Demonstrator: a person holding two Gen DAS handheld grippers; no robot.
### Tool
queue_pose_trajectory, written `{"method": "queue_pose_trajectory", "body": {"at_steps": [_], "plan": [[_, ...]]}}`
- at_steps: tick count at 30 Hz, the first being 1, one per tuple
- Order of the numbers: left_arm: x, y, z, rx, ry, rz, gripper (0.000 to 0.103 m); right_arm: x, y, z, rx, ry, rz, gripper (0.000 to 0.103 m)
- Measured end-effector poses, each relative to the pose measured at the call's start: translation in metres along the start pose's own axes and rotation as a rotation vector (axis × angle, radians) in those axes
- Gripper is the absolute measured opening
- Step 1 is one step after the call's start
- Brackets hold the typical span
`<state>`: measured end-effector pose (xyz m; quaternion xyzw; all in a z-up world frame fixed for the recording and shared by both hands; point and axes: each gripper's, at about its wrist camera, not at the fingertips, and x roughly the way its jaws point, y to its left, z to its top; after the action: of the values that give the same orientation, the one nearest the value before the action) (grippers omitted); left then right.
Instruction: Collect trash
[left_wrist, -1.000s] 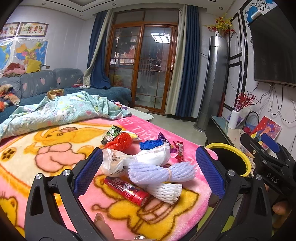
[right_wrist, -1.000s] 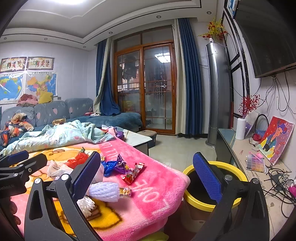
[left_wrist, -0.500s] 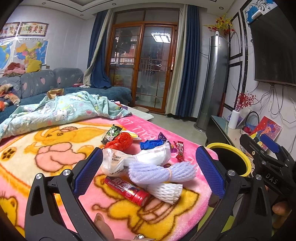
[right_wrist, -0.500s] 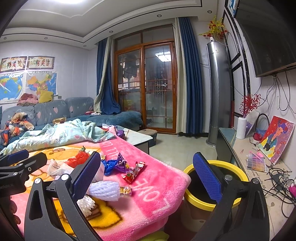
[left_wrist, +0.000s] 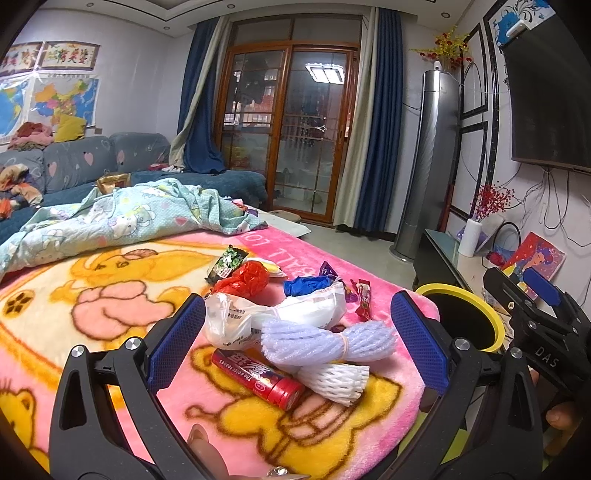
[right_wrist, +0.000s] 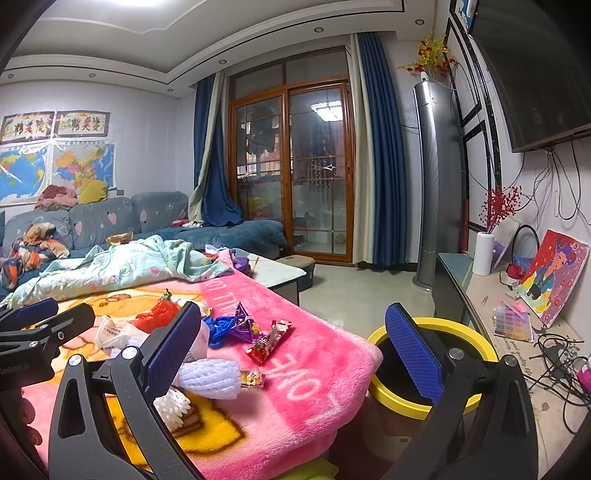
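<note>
The left gripper (left_wrist: 297, 334) is held wide open above the pink blanket (left_wrist: 110, 332), nothing gripped, with the trash pile between its blue pads: a foam net (left_wrist: 328, 339), a white bag (left_wrist: 280, 314) and a red tube (left_wrist: 258, 376). The right gripper (right_wrist: 295, 343) is likewise spread wide and empty, near the yellow-rimmed bin (right_wrist: 476, 343) right of the blanket
</note>
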<state>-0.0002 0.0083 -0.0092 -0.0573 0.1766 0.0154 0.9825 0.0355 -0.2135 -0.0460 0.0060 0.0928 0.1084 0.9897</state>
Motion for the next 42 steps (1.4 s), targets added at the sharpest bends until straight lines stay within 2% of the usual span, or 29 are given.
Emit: {"method": "queue_pose_trajectory", "body": {"at_steps": [12, 15, 31, 35, 41, 42], "plan": [[0.005, 0.012, -0.002, -0.033, 0.01, 0.022, 0.092, 0.006, 0.004, -0.008, -0.011, 0.023, 0.02, 0.097], [0.006, 0.019, -0.001, -0.059, 0.014, 0.026, 0.092, 0.008, 0.007, -0.001, -0.024, 0.036, 0.038, 0.097], [0.011, 0.073, 0.003, -0.222, 0.046, 0.1, 0.092, 0.041, 0.043, -0.004, -0.116, 0.207, 0.196, 0.097], [0.021, 0.088, 0.004, -0.266, 0.087, 0.105, 0.092, 0.054, 0.049, -0.005, -0.115, 0.254, 0.218, 0.097], [0.052, 0.094, 0.009, -0.29, 0.196, 0.061, 0.092, 0.086, 0.048, -0.016, -0.08, 0.359, 0.231, 0.097], [0.06, 0.095, 0.01, -0.299, 0.218, 0.032, 0.092, 0.091, 0.048, -0.017, -0.079, 0.37, 0.235, 0.096]]}}
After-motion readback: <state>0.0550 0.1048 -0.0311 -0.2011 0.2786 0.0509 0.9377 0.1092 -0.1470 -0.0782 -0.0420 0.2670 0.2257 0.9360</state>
